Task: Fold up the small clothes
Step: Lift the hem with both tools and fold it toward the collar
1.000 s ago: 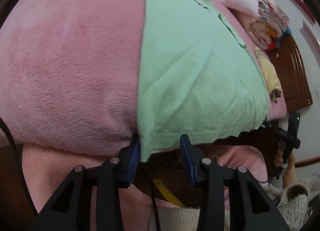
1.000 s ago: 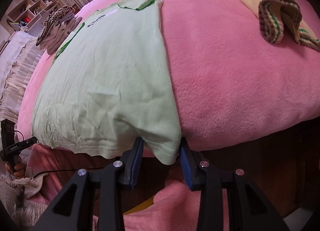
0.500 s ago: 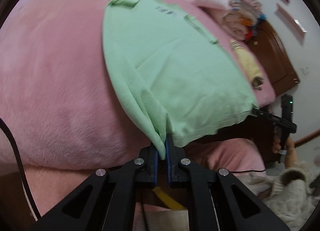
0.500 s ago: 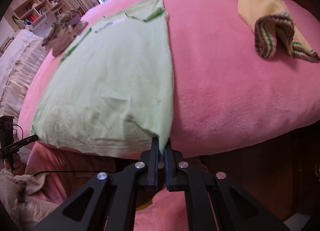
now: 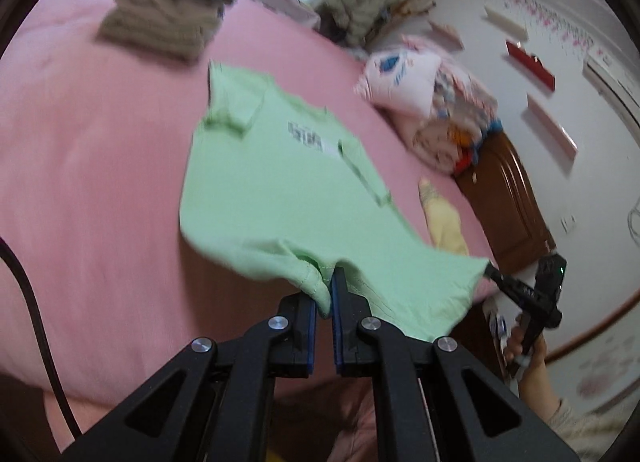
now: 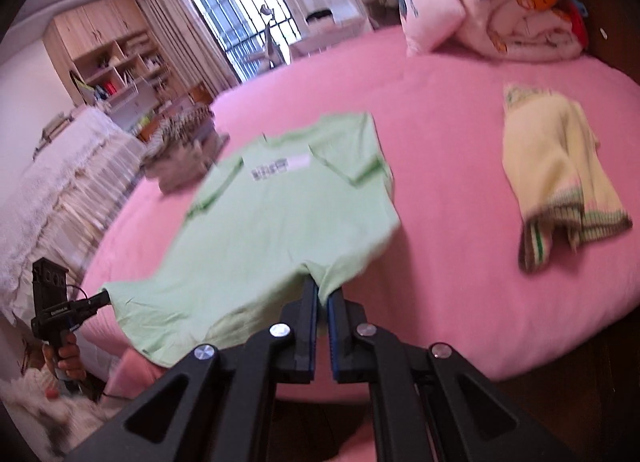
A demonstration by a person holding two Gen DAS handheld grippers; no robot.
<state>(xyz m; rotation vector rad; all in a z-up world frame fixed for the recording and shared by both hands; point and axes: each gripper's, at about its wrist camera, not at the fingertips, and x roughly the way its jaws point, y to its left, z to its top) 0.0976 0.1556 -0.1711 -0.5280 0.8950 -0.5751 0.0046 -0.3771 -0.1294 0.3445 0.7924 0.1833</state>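
Note:
A light green T-shirt [image 5: 296, 198] lies on the pink bed, collar end far from me, its hem lifted off the blanket. My left gripper [image 5: 326, 290] is shut on one bottom corner of the hem. My right gripper [image 6: 322, 298] is shut on the other bottom corner; the shirt [image 6: 280, 222] stretches between them. Each gripper shows in the other's view, the right one [image 5: 496, 274] at the shirt's right corner and the left one [image 6: 102, 298] at its left corner. The print on the chest faces up.
A folded grey-brown pile [image 5: 168, 10] sits at the far left of the pink blanket [image 5: 80, 182]. A yellow knit garment [image 6: 560, 182] lies right of the shirt. Rolled bedding and a pillow [image 6: 500, 2] sit at the headboard. A wooden cabinet [image 5: 508, 202] stands beside the bed.
Both grippers closed on the hem corners, then lifted and raised the hem off the bed edge. The views have risen and show more of the room.

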